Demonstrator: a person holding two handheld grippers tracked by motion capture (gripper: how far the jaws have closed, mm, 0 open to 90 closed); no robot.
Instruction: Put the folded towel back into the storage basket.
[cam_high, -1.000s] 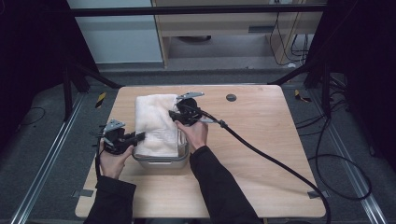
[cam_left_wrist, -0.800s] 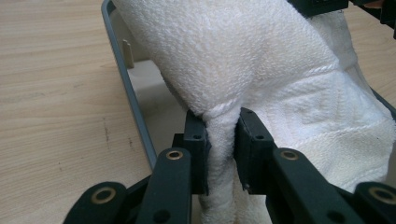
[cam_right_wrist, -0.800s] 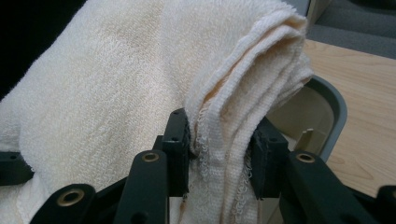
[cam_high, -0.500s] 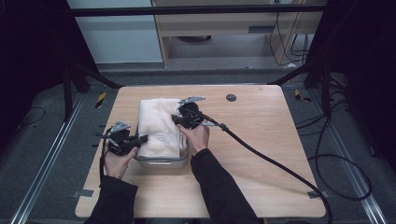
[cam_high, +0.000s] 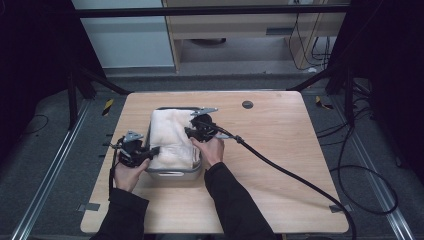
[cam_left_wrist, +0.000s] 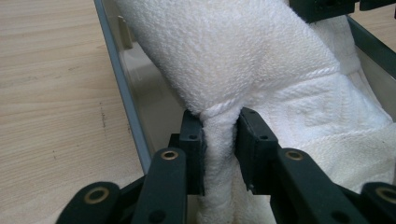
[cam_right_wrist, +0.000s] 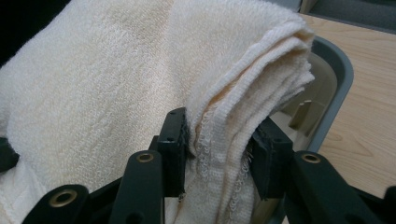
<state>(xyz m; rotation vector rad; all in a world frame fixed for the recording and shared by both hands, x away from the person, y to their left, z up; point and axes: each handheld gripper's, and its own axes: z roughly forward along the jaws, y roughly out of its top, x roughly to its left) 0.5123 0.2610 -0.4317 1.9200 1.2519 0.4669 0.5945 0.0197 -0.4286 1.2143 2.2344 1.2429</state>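
In the high view, a cream-white folded terry towel (cam_high: 171, 139) lies in a shallow grey metal tray (cam_high: 175, 173) on the light wooden surface (cam_high: 280, 165). The left hand-held gripper (cam_high: 154, 150) meets the towel's near left edge, and the right hand-held gripper (cam_high: 189, 132) sits at the towel's right edge, farther up the tray; the towel spans the space between the two. A thick black cable (cam_high: 295, 175) trails away behind the right hand-held gripper. In the left gripper view, the left hand-held gripper (cam_left_wrist: 219, 140) has a bunched fold of the towel (cam_left_wrist: 243, 56) pinched between its narrowly set jaws, which have just been easing apart; the tray wall (cam_left_wrist: 123, 93) runs just beside the left jaw, with the bare surface (cam_left_wrist: 51, 93) beyond it. In the right gripper view, the right hand-held gripper (cam_right_wrist: 219, 140) holds the towel's (cam_right_wrist: 102, 88) layered, stitched edge between its jaws, which have likewise just been opening slightly, and the tray's rounded corner (cam_right_wrist: 338, 70) lies just beyond the right jaw.
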